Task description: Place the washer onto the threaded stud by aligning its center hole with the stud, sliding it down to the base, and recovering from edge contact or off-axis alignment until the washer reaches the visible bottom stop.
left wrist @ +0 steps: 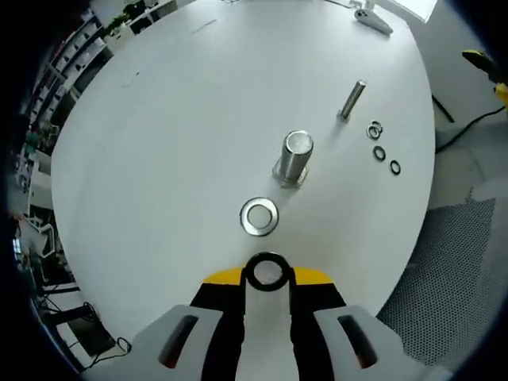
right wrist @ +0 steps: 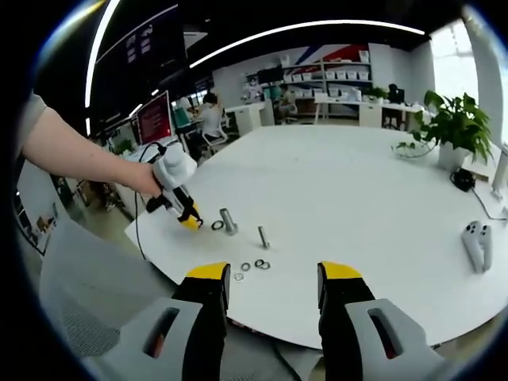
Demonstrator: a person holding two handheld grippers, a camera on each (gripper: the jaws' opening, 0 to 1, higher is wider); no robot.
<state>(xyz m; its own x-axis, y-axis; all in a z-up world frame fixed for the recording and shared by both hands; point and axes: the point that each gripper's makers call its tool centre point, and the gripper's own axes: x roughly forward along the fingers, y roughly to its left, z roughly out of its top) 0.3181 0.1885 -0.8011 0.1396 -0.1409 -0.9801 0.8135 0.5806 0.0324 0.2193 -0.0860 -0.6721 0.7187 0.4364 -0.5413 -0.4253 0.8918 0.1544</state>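
My left gripper (left wrist: 267, 276) is shut on a dark washer (left wrist: 266, 271), held flat between its yellow tips just above the white table (left wrist: 175, 119). A silver washer (left wrist: 259, 216) lies on the table right ahead of it. Beyond that stands a thick upright stud (left wrist: 295, 157) with a hex base, and farther off a thinner threaded stud (left wrist: 352, 99). In the right gripper view a person's hand holds the left gripper (right wrist: 189, 219) beside the silver washer (right wrist: 217, 225) and the thick stud (right wrist: 229, 221). My right gripper (right wrist: 274, 279) is open over the table's near edge, holding nothing.
Several small washers (left wrist: 379, 151) lie right of the thin stud (right wrist: 263, 236), also visible as small washers (right wrist: 252, 265) near the table edge. A white controller (right wrist: 476, 242) rests at the right, a potted plant (right wrist: 454, 127) behind it. A mesh chair (left wrist: 452, 262) is beside the table.
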